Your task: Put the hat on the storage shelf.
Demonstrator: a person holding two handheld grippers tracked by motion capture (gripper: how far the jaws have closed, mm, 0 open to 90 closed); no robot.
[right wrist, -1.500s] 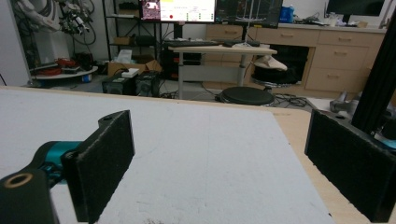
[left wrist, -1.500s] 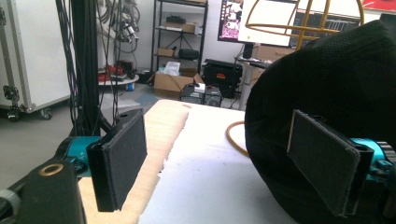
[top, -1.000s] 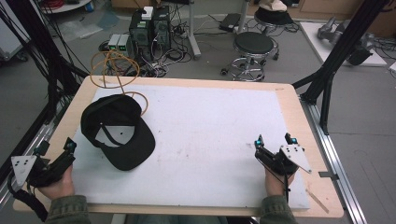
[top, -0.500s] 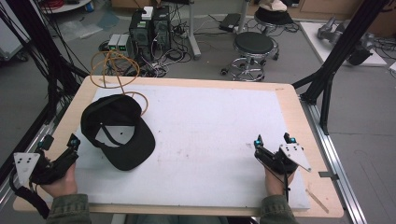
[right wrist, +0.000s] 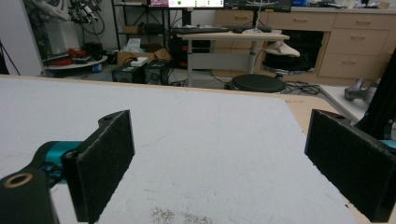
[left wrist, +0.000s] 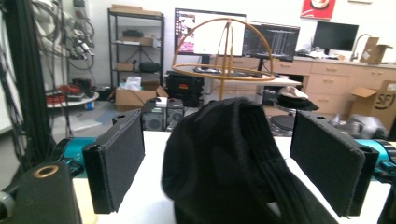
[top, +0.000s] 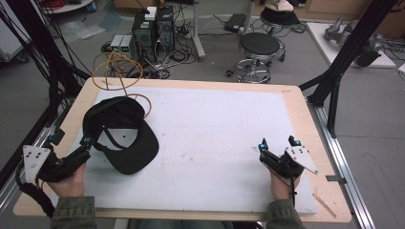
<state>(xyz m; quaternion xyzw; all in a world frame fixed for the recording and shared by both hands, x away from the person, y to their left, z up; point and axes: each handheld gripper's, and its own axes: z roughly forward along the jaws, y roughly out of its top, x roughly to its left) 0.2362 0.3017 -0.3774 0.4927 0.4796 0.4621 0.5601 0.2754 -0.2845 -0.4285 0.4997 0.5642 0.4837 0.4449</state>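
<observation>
While the black baseball cap (top: 120, 135) lies upside down at the left of the high view, on the white mat (top: 210, 138) that covers the tabletop (top: 305, 119), nothing has been lifted yet, so the work looks barely begun. The left gripper (top: 71, 143) sits at the lower left of that frame, jaws spread wide and empty, tips right at the cap's near edge. Switch to the left gripper view and the cap (left wrist: 233, 163) fills the middle of the frame, its dark crown rising between the two parted jaws, though I cannot tell whether either pad touches fabric. A grasp seems the step in hand; closing, lifting and placing are all left. At the lower right of the high view, the right gripper (top: 278, 143) rests on the mat, jaws released, holding nothing, well apart from the cap. A wire hat stand (top: 117, 71) waits at the tabletop's upper left corner.
</observation>
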